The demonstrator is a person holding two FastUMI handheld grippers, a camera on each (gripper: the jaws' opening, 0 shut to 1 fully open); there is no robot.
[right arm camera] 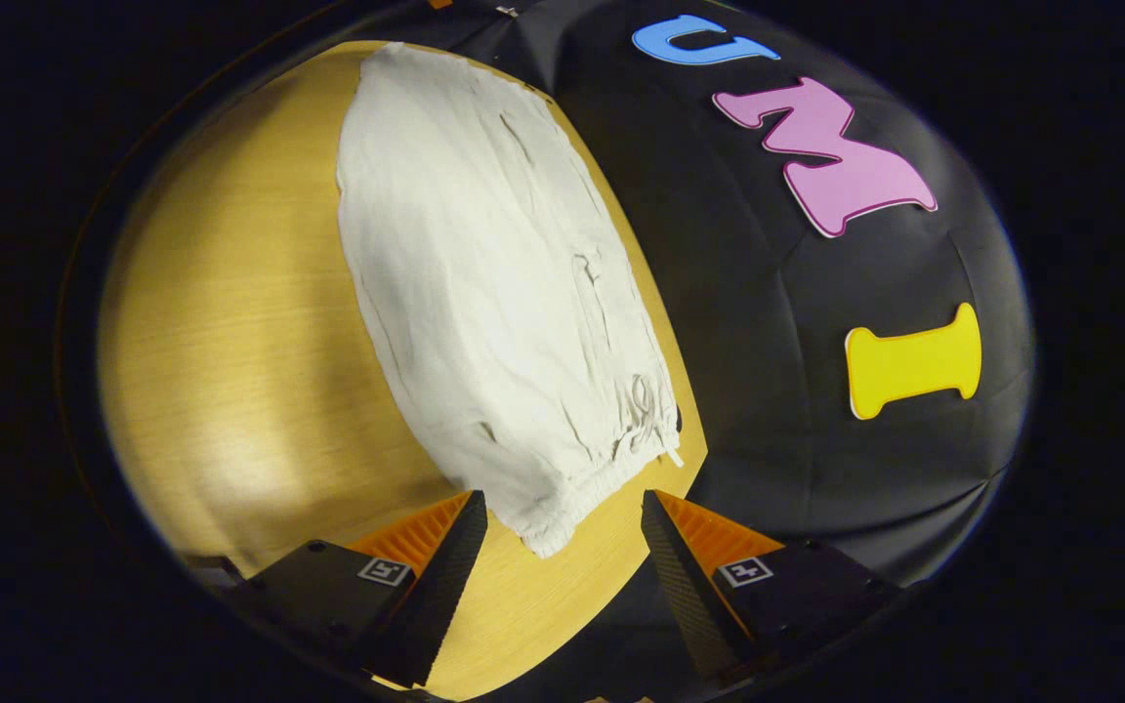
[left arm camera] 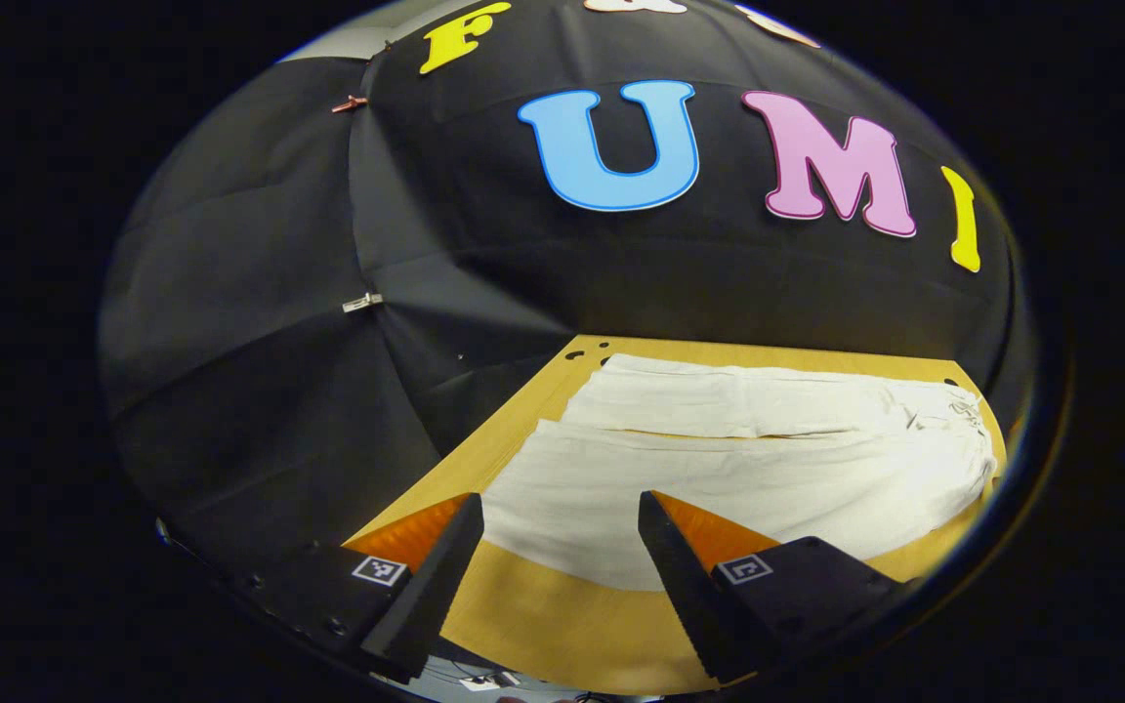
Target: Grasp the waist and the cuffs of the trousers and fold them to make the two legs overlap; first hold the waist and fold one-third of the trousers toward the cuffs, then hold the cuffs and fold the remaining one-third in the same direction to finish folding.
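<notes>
White cloth trousers (left arm camera: 719,459) lie spread flat on the light wooden table (left arm camera: 562,605), both legs side by side, one behind the other in the left gripper view, waist to the right. In the right gripper view the trousers' waist (right arm camera: 562,488) lies nearest, just ahead of the finger gap, cuffs at the far end. The black cloth wall (left arm camera: 484,273) stands behind the table.

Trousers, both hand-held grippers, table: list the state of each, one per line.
Trousers: spread flat on the table, legs side by side, not yet folded.
Drawstring: lying loose at the waist.
Left hand-held gripper: open, holding nothing, near the cuff end.
Right hand-held gripper: open, holding nothing, at the waist corner.
Table: trousers lying on it.
</notes>
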